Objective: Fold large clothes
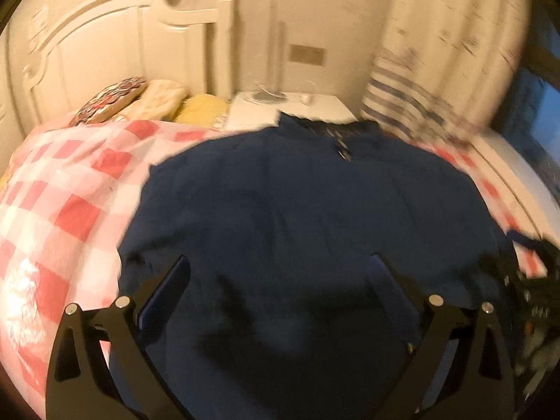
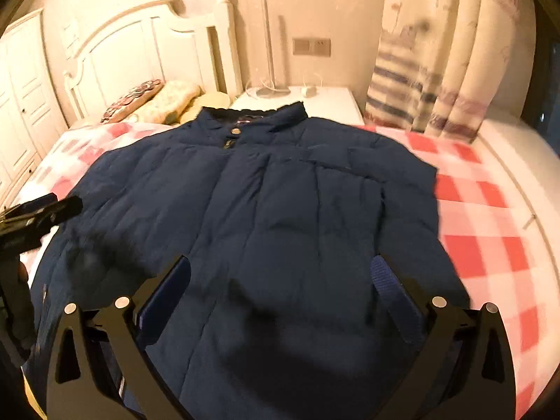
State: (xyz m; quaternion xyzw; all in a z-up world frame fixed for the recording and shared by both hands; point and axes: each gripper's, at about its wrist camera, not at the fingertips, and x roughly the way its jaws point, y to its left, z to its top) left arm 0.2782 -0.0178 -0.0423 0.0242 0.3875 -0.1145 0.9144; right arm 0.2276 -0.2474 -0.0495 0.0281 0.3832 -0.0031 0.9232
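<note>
Left tongs point(image 1: 280, 262) spread, right tongs point(image 2: 280, 262) spread, both above navy puffer jacket point(image 2: 266, 192), flat on checked bedspread point(image 2: 490, 231)

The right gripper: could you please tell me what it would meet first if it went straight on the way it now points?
Most likely the dark navy padded jacket, spread flat on the red-and-white checked bedcover. The open right gripper points down at its lower front with nothing between, though depth is unclear.

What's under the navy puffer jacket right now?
The navy puffer jacket lies spread on the red-and-white checked bedsheet, which shows around it. Anything beneath the jacket itself is covered.
</note>
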